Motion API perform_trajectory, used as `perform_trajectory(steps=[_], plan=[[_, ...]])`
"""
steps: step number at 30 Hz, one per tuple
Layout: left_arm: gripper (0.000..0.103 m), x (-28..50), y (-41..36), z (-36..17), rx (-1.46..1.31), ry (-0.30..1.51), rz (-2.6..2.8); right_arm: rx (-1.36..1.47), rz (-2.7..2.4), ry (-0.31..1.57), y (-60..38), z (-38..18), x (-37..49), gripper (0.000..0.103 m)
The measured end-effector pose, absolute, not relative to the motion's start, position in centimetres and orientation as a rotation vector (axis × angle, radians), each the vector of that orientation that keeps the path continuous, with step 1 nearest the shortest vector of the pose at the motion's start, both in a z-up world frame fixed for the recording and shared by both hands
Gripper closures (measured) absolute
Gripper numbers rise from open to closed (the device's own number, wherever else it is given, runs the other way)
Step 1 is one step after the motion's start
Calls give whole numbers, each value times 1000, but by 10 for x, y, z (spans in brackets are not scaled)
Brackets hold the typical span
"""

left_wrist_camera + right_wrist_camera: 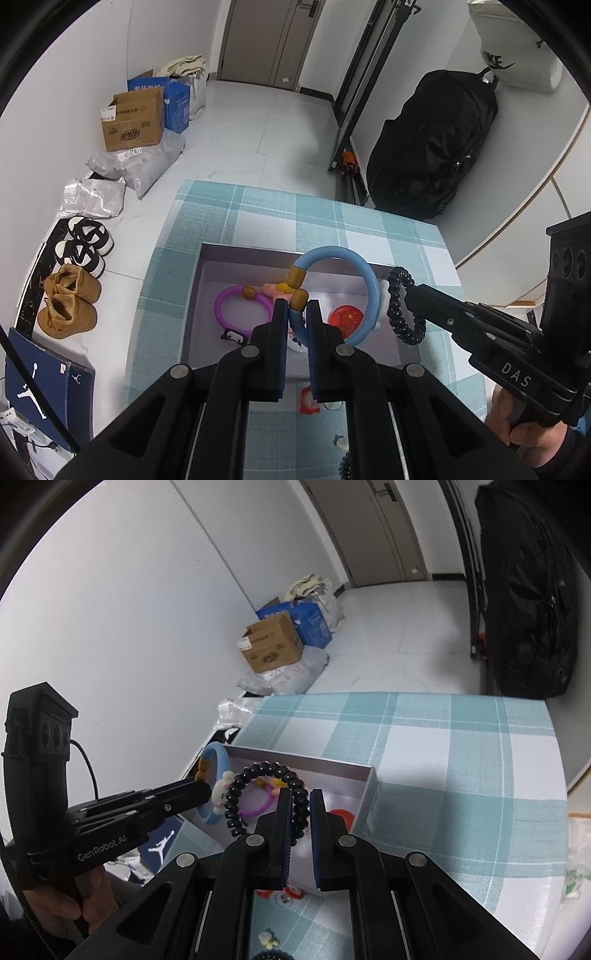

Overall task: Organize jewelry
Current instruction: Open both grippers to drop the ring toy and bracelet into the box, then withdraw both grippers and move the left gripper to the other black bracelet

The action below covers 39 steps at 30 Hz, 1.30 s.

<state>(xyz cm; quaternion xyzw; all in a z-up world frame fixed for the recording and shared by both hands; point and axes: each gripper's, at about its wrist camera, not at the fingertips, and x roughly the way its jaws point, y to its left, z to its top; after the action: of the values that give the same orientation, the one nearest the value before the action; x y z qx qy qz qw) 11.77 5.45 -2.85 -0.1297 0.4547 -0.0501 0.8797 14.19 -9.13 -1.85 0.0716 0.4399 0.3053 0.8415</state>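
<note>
My left gripper (297,309) is shut on a blue ring bracelet (364,280) with brown beads and holds it above the open grey box (236,258). My right gripper (298,800) is shut on a black spiral hair tie (258,771), also over the box; it shows in the left wrist view (397,306) too. A purple bracelet (225,306), a red round badge (347,317) and a pink charm (275,291) lie inside the box. The blue bracelet with its white charm shows in the right wrist view (218,760).
The box sits on a teal checked tablecloth (258,206). Small trinkets (308,400) lie on the cloth near me. Cardboard boxes (133,122), shoes (70,302) and a black backpack (432,147) stand on the floor beyond.
</note>
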Motion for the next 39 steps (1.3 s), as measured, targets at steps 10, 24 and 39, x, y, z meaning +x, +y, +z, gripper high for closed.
perform_trajectory(steps=[10, 24, 39], plan=[[98, 132, 51, -38, -281, 987, -86, 168, 645, 951, -88, -24, 151, 95], [96, 141, 50, -43, -281, 990, -88, 102, 618, 962, -79, -28, 148, 92], [49, 120, 49, -32, -278, 951, -120, 103, 607, 876, -101, -7, 131, 61]])
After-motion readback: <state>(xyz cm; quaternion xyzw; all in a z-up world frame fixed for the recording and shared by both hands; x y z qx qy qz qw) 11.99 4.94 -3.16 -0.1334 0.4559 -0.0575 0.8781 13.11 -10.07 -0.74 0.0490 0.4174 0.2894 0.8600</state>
